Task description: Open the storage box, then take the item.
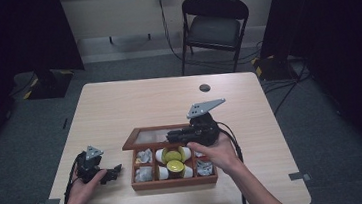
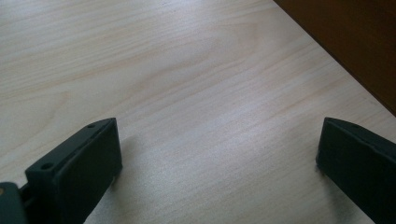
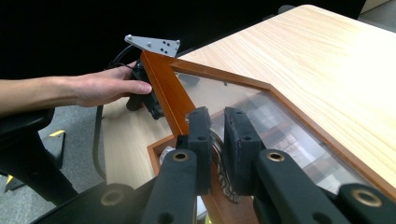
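While we look down from the high view, a wooden box (image 1: 174, 183) sits near the front edge of the table (image 1: 119, 103), its glass-paned lid (image 1: 153, 135) raised behind compartments of yellow-capped containers (image 1: 174, 166) and crumpled wrappers. Our right gripper (image 1: 182, 135) reaches over the box at the lid's front edge; our left gripper (image 1: 111, 173) rests on the table just beside the box's left side.

From the left gripper view, its jaws stand wide apart with bare tabletop between them, grasping nothing; the box's dark wall (image 2: 355, 42) crosses the upper right corner.

From the right gripper view, the jaws are pinched nearly together on a small metal latch (image 3: 217, 154) at the lid's frame (image 3: 166, 91), the pane tilting away beyond.

We judge the hold narrow: if the latch slips from the pads, the lid could drop onto the contents, or a sideways pull could drag the whole box, since nothing steadies it.

We can read no brand, label or writing anywhere.
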Available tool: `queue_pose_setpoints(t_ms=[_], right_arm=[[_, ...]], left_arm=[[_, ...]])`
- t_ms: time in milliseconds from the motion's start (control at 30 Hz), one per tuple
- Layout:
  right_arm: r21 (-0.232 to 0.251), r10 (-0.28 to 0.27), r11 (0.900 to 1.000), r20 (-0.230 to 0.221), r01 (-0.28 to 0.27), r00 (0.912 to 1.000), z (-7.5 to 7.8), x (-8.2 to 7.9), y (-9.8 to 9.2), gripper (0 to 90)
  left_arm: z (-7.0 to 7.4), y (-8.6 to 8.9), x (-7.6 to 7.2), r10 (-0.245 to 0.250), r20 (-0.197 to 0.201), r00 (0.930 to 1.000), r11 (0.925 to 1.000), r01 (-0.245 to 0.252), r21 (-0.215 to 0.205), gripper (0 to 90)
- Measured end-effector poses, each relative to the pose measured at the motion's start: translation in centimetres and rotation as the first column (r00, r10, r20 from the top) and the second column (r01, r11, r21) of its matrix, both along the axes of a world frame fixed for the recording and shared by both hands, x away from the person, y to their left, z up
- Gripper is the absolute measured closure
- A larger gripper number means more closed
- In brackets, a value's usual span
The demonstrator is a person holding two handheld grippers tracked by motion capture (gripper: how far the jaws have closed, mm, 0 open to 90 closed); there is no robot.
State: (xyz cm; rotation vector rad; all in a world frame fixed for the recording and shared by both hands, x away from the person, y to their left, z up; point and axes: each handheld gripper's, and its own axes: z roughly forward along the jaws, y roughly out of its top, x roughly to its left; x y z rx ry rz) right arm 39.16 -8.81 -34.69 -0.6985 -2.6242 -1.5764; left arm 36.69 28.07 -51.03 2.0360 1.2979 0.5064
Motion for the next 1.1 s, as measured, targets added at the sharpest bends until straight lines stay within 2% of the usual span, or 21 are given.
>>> queue_pose_setpoints(t_ms=[333,633,1100], right_arm=[[-0.005,0.006,1.0,0.008,-0.006,0.9999,0.7,0.7,0.0,81.9],[0.008,-0.02,1.0,-0.008,0.02,0.9998,1.3,1.4,0.0,81.9],[0.011,-0.026,1.0,-0.017,0.026,0.9995,1.7,1.8,0.0,81.9]], left_arm=[[0.0,0.0,0.0,0.001,0.001,1.0,1.0,-0.001,0.002,0.0],[0.0,0.0,0.0,0.001,0.0,1.0,1.0,-0.001,0.0,0.0],[0.0,0.0,0.0,0.001,0.001,1.0,1.0,-0.001,0.001,0.0]])
